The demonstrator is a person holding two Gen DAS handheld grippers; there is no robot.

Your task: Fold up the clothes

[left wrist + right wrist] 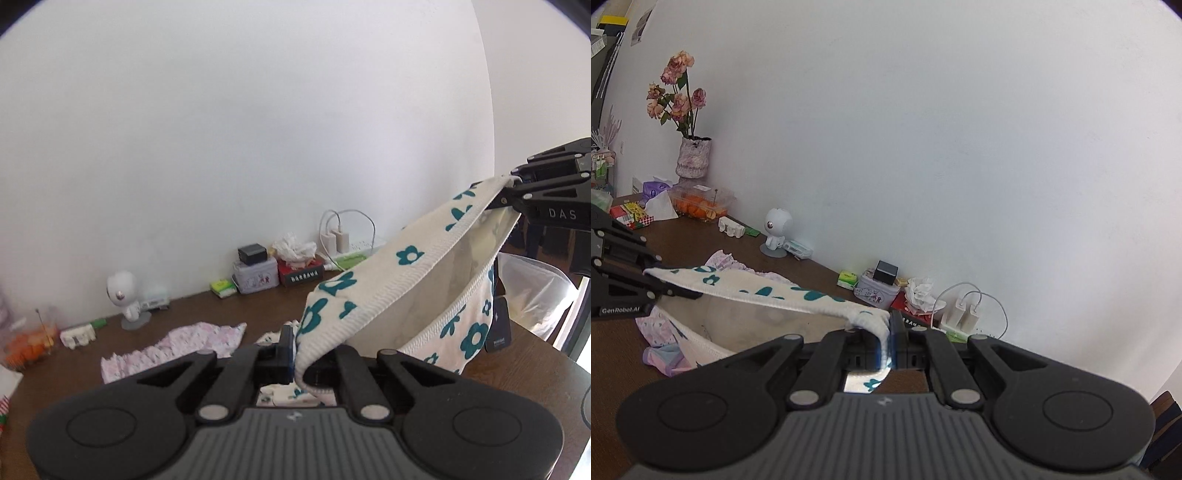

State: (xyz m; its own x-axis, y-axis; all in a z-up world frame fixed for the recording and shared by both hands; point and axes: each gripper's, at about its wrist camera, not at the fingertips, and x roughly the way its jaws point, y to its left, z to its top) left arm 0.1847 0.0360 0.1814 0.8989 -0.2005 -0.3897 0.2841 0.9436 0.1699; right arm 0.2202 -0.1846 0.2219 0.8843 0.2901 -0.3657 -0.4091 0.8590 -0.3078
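A cream knit garment with teal flowers (369,295) hangs in the air above the brown table (207,310), stretched by its ribbed hem between both grippers. My left gripper (295,354) is shut on one end of the hem. My right gripper (889,339) is shut on the other end; it also shows at the right of the left wrist view (511,184). In the right wrist view the garment (768,291) spans to the left gripper (661,284). A pink patterned cloth (173,347) lies flat on the table below.
Along the wall stand a white robot figure (123,295), tins and boxes (255,277), a tissue box (299,266), chargers on a power strip (340,240), a fruit container (701,203) and a flower vase (692,158). A clear plastic bag (532,291) sits at the right.
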